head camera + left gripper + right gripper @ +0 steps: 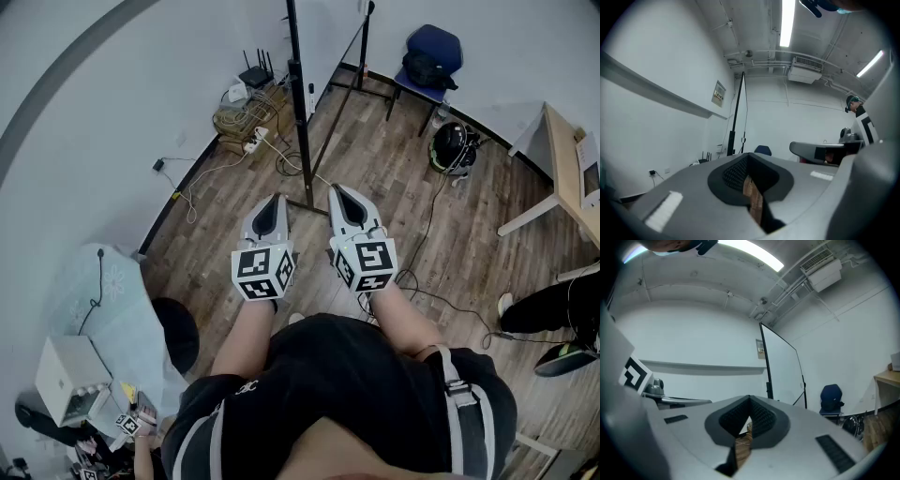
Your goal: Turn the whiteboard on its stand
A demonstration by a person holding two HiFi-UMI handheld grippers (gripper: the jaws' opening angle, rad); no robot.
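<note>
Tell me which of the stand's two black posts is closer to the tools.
The post just ahead of the left tool; the other post stands farther back, beside the blue chair.

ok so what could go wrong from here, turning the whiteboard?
1. The left gripper and right gripper are both shut, empty and clear of the whiteboard. Pushing with closed fingers could slip off its frame.
2. Cables lie near the stand. A shifting foot might snag them.
3. A chair and helmet sit beyond it. The swinging edge may hit them.
</note>
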